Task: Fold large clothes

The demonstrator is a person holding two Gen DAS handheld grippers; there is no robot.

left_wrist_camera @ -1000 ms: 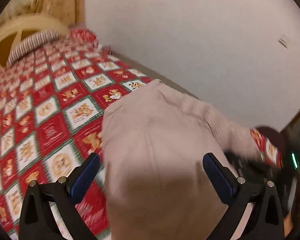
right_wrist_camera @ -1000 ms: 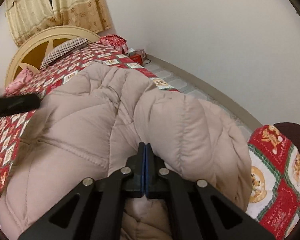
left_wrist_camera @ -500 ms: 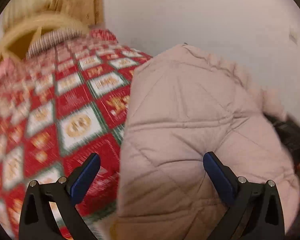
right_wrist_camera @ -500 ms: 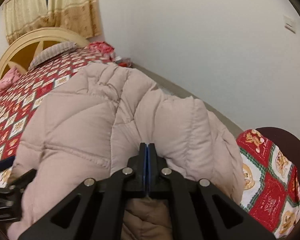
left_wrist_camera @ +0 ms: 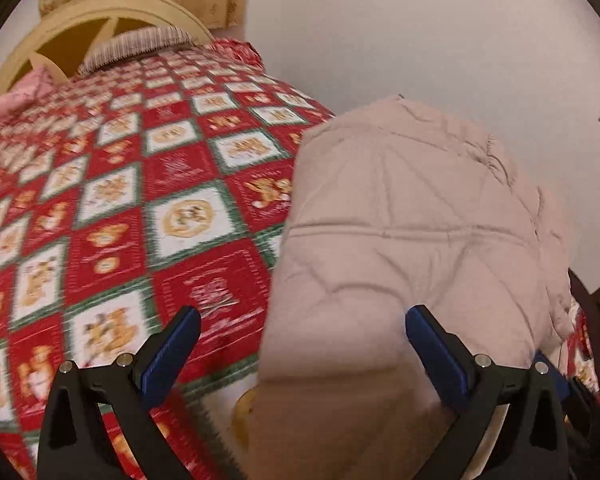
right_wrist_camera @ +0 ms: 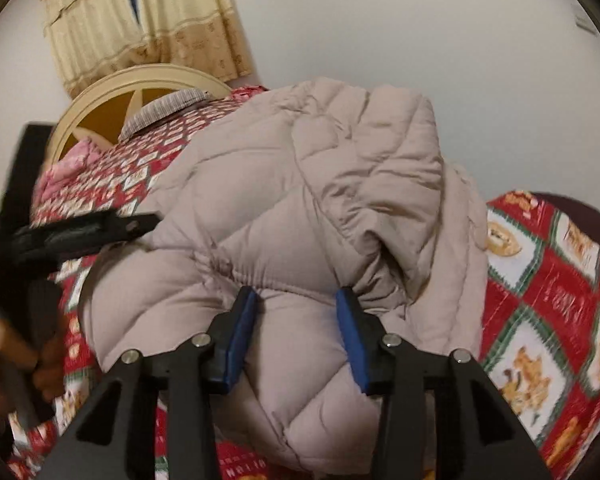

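Observation:
A beige quilted puffer jacket (right_wrist_camera: 300,200) lies bunched and folded over on the red patterned bedspread (right_wrist_camera: 548,292). My right gripper (right_wrist_camera: 296,304) is open, its blue pads standing on either side of a puffed fold of the jacket. My left gripper (left_wrist_camera: 300,332) is wide open over the jacket's left edge (left_wrist_camera: 400,220); its left finger hangs over the bedspread (left_wrist_camera: 140,200), its right finger (left_wrist_camera: 432,340) over the jacket. The left gripper also shows as a dark blurred shape in the right wrist view (right_wrist_camera: 80,232).
A cream headboard (left_wrist_camera: 100,12) and a striped pillow (left_wrist_camera: 140,40) stand at the far end of the bed. A pink cloth (left_wrist_camera: 16,96) lies near them. A white wall (left_wrist_camera: 420,32) runs along the bed's right side. Curtains (right_wrist_camera: 140,20) hang behind.
My right gripper has opened and let go of the jacket fold it held. The jacket has been folded over into a taller heap. The left gripper stayed open and shifted along the jacket's edge.

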